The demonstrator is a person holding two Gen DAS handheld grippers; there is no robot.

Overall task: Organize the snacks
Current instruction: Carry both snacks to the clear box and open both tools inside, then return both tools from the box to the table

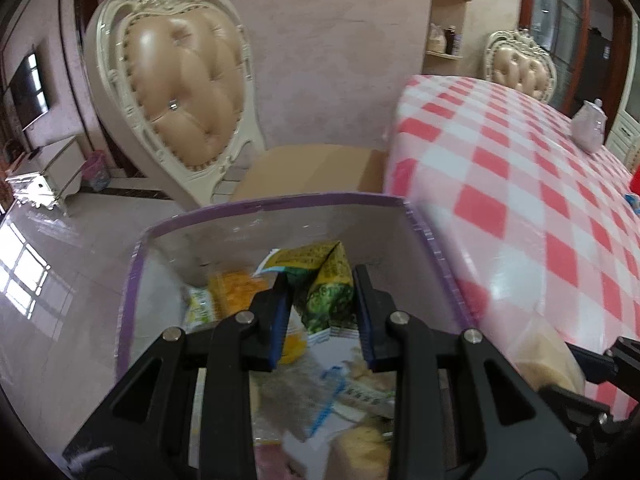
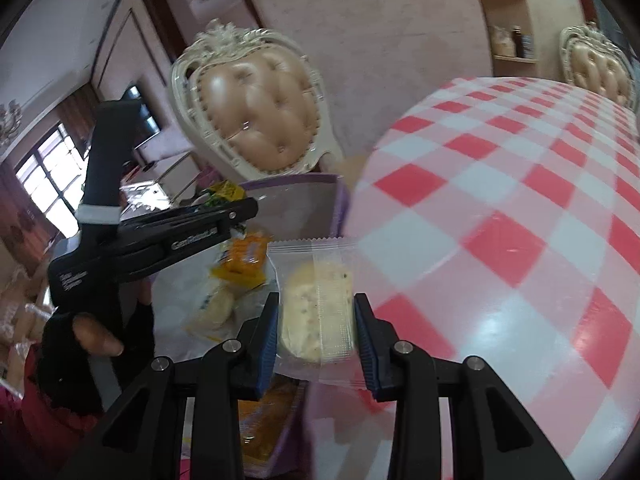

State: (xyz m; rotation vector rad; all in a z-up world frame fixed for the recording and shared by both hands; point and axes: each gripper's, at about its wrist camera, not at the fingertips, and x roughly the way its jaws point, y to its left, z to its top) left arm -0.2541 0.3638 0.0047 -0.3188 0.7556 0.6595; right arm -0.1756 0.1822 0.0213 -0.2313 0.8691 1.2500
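Observation:
A purple-rimmed box (image 1: pixel 136 280) stands beside the checked table and holds several snack packets. My left gripper (image 1: pixel 320 280) is shut on a green and yellow snack packet (image 1: pixel 330 284) and holds it over the box. In the right wrist view the left gripper (image 2: pixel 244 210) shows side-on above the box (image 2: pixel 338 204). My right gripper (image 2: pixel 316 304) is shut on a clear-wrapped round pale cake (image 2: pixel 316 312), held at the table edge next to the box. An orange packet (image 2: pixel 244 260) and a pale bun packet (image 2: pixel 216 308) lie in the box.
The table (image 1: pixel 520 208) with a red and white checked cloth fills the right side. A cream tufted chair (image 1: pixel 180 112) stands behind the box. A pale teapot (image 1: pixel 588 128) sits far on the table. A second chair (image 1: pixel 520 64) and wall shelves (image 1: pixel 448 20) stand at the back.

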